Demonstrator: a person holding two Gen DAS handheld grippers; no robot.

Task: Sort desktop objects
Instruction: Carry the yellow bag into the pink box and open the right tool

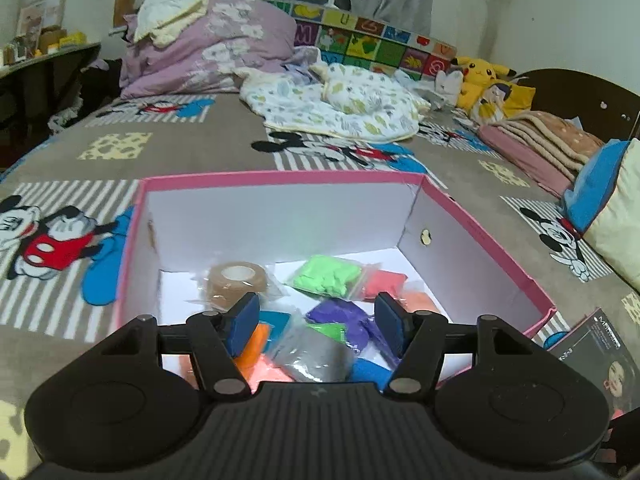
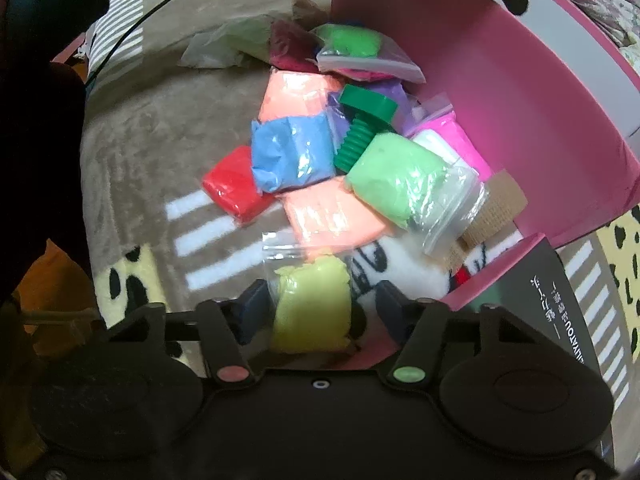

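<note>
Bedspread (image 2: 132,152) under us: our right gripper (image 2: 316,304) closes around an upright yellow clay bag (image 2: 312,304); our left gripper (image 1: 316,320) hangs parted, empty, above the pink box (image 1: 480,248).

My left wrist camera looks forward and slightly down along its fingers, over the near rim into the pink box (image 1: 280,178), the bed stretching beyond. My right wrist camera points steeply down, close above the clay bags (image 2: 292,152) beside the same box (image 2: 520,120); both views share it.
</note>
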